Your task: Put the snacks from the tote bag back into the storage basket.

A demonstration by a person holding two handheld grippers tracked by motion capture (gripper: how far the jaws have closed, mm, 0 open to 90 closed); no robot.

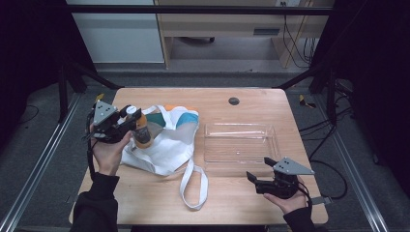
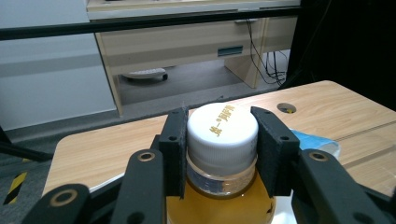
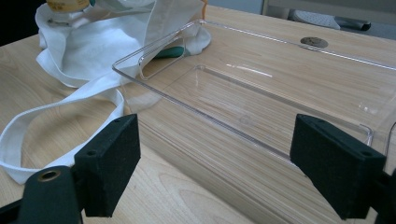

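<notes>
Amber liquid fills the small clear plastic bottle with the white screw cap (image 2: 222, 135), and my left gripper (image 1: 126, 121) has that cap clamped between its two black pads, one on each side, as the left gripper view shows plainly. I take the white cloth tote bag (image 1: 164, 145) as my landmark. In the high view the bottle (image 1: 141, 135) sits at the bag's left edge, over its crumpled cloth, held upright; I cannot tell for sure whether its base clears the fabric. Something teal and orange shows at the bag's mouth, on the far side of the bottle; what it is I cannot make out. The bag's long white strap (image 1: 193, 186) loops out toward me from its near corner.

To the right of the bag, just beside it, lies the clear shallow rectangular plastic tray (image 1: 240, 143), with nothing in it. My right gripper (image 1: 258, 175) rests in my hand beyond the tray's near right corner, well apart from the bag, its jaws standing wide with nothing between them and pointing across the tray, as the right gripper view shows.

As I judge it, the job is unpacking the bag into the tray. The grip on the bottle is made; carrying it right of the bag and setting it down is left, as is whatever remains in the bag.
</notes>
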